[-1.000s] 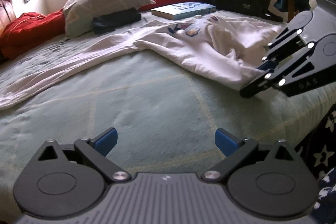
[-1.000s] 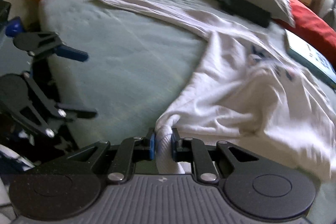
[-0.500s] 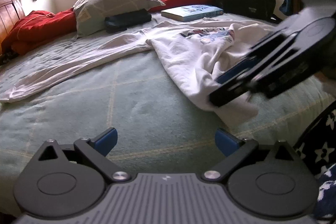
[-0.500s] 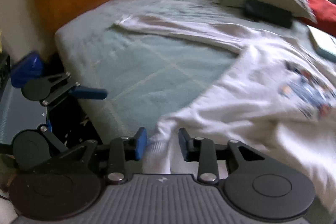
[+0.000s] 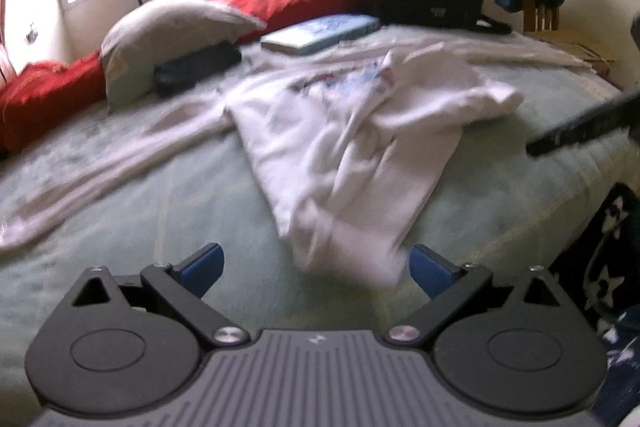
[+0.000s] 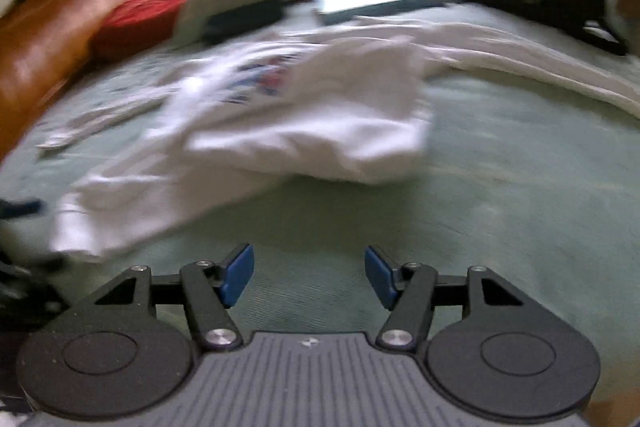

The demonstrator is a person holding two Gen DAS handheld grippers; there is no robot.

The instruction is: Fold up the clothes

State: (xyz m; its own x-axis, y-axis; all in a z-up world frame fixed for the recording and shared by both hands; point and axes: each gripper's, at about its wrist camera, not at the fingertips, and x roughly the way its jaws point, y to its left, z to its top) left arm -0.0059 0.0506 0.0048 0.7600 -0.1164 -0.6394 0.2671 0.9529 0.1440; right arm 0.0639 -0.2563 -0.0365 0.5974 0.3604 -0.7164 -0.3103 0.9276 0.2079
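Beside white shirt [image 6: 280, 123] hem, bare green bedspread [image 6: 500, 187] toward bed edge.

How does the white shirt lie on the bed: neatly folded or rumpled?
Rumpled. The white shirt sprawls in uneven bunches on the bed, one sleeve stretched out.

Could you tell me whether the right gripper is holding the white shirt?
No, the right gripper is open over bare bedspread; the white shirt lies beyond.
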